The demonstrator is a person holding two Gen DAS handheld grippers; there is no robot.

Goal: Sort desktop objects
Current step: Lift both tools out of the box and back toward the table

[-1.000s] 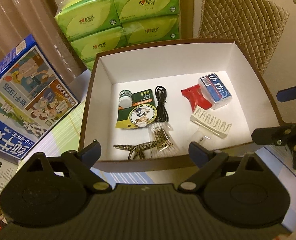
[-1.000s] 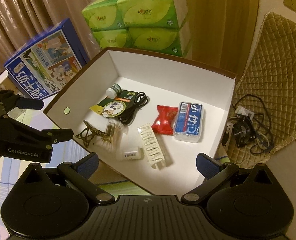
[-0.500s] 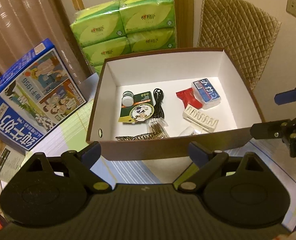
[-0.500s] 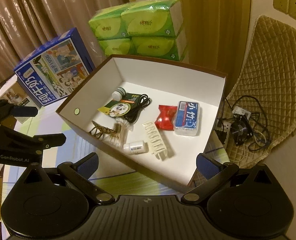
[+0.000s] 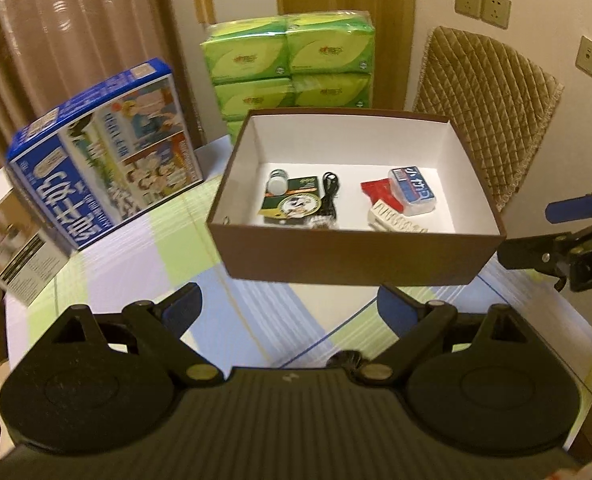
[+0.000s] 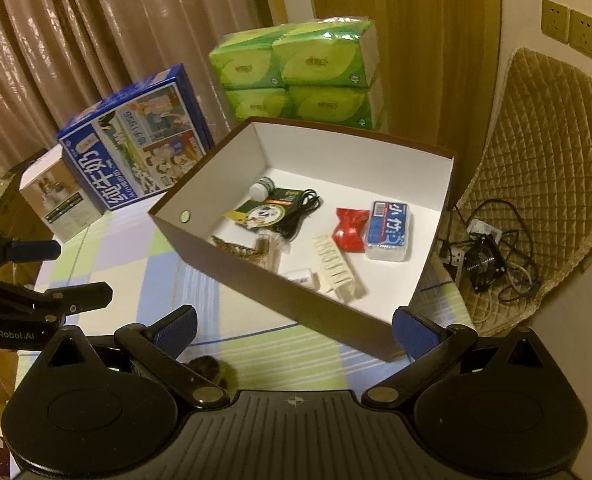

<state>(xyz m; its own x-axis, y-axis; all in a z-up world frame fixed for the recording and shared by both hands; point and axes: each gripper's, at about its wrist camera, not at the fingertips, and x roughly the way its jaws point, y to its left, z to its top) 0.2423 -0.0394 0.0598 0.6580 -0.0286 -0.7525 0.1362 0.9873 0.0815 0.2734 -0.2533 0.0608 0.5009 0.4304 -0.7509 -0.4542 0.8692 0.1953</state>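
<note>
Brown box [image 5: 347, 254] with white inside sits on the checked tablecloth [image 5: 144, 264], holding the sorted things: small white bottle [image 6: 262, 189] at 10 o'clock, green card [image 6: 270, 211] just beside it, black cable [image 6: 300, 216] touching the card, red packet [image 6: 351, 229] and blue-label case [image 6: 387, 229] side by side at 3 o'clock, white clip [image 6: 333, 270] and patterned hair claw [image 6: 238, 249] near the front wall. Left gripper [image 5: 286, 307] released, jaws wide, nothing between them, short of the box front. Right gripper [image 6: 294, 330] also released, empty, at the box's near corner. Blue carton [image 5: 108, 152] at 9 o'clock of the box, green tissue packs [image 5: 292, 64] at 12 o'clock behind it
</note>
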